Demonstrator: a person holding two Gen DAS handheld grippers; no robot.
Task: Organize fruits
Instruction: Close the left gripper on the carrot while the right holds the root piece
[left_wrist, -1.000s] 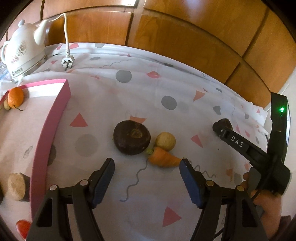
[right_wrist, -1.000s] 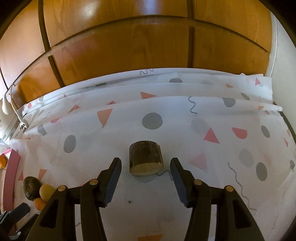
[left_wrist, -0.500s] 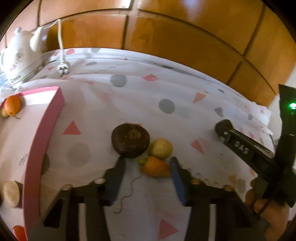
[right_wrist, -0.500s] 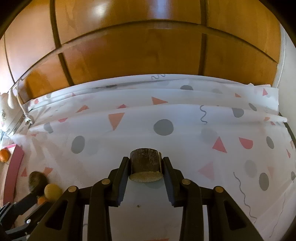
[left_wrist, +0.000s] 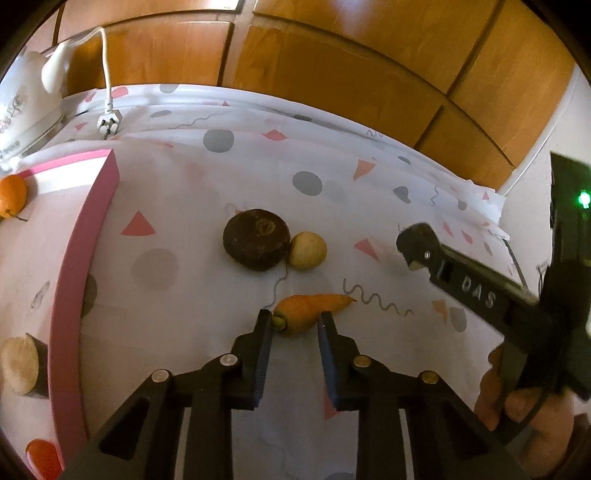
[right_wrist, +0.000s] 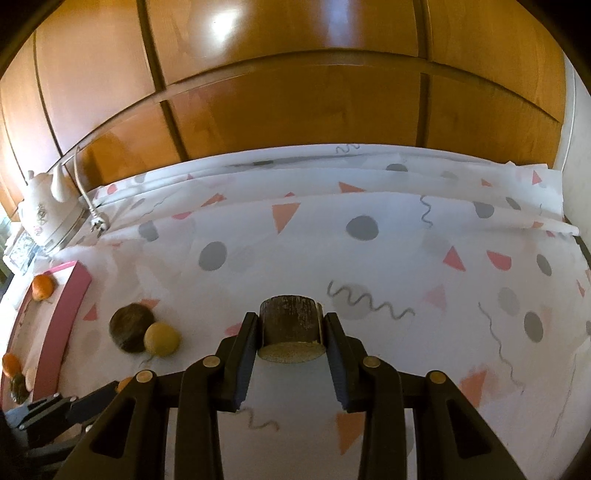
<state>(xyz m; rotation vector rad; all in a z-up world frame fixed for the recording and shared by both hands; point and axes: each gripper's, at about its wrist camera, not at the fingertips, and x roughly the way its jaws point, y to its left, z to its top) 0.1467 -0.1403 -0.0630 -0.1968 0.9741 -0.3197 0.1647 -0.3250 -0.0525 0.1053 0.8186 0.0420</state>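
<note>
My left gripper is shut on the thick end of an orange carrot, lifted off the patterned cloth. A dark round fruit and a small yellow ball-shaped fruit lie together beyond it. My right gripper is shut on a brown cylinder-shaped piece with a pale cut face, held above the cloth. The pink-rimmed tray at the left holds an orange, a pale cut piece and a red fruit. The right gripper's side shows in the left wrist view.
A white kettle with its cord and plug stands at the back left. Wooden cabinet doors rise behind the table. The dark fruit and yellow fruit also show in the right wrist view beside the tray.
Both grippers closed: the left on the carrot, pulling it up and away from the two round fruits; the right on the brown cylinder, lifting it off the cloth.
</note>
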